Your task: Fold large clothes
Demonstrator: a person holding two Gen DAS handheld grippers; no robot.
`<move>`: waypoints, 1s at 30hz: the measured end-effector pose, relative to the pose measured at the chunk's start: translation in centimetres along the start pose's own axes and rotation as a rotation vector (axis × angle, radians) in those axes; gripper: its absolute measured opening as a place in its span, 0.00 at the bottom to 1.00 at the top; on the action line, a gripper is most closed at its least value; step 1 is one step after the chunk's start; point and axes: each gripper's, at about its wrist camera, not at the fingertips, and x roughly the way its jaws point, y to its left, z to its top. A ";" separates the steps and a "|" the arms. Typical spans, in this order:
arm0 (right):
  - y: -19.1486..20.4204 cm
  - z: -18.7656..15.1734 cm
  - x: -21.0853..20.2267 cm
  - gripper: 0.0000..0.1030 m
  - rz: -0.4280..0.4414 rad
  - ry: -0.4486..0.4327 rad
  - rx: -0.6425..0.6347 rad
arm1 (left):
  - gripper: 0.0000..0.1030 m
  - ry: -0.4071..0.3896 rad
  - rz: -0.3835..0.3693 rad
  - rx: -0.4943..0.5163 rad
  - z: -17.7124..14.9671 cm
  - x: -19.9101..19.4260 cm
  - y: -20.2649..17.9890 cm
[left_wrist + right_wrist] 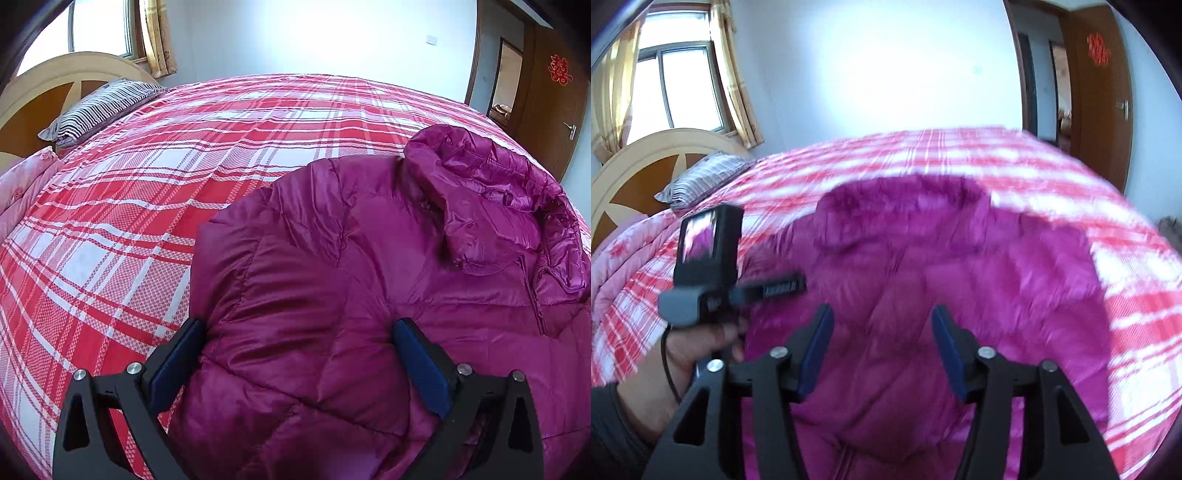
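A purple padded jacket (369, 258) lies spread on the bed (184, 147), toward its near right part, front side up with the zip showing and the hood (491, 199) bunched at the far end. The left gripper (295, 354) hangs over a folded sleeve or side panel with its jaws spread wide, one finger at the jacket's left edge, the other over the quilted fabric; the pads press on nothing. The right gripper (882, 343) is also open above the jacket's middle, and nothing seems caught between its fingers (that view is blurred). A hand (698, 350) holds the left tool there. A striped pillow (107, 107) sits by the headboard (40, 92).
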 end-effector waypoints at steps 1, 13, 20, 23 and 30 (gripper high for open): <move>-0.2 0.4 0.5 0.59 -0.006 0.009 0.004 | 0.99 0.000 0.000 -0.001 0.0 0.0 0.0; -3.2 -2.5 6.4 0.55 0.059 0.151 0.080 | 0.99 -0.014 0.018 -0.017 -0.3 -2.3 0.3; -3.1 -2.9 6.0 0.55 0.054 0.132 0.083 | 0.99 -0.186 -0.102 0.160 -2.4 -10.0 -3.8; -3.2 -3.0 5.9 0.55 0.058 0.128 0.088 | 0.99 -0.147 -0.052 0.222 -3.3 -8.8 -5.3; -3.3 -3.0 5.9 0.55 0.059 0.125 0.100 | 0.99 -0.063 -0.082 0.180 -4.6 -5.5 -4.0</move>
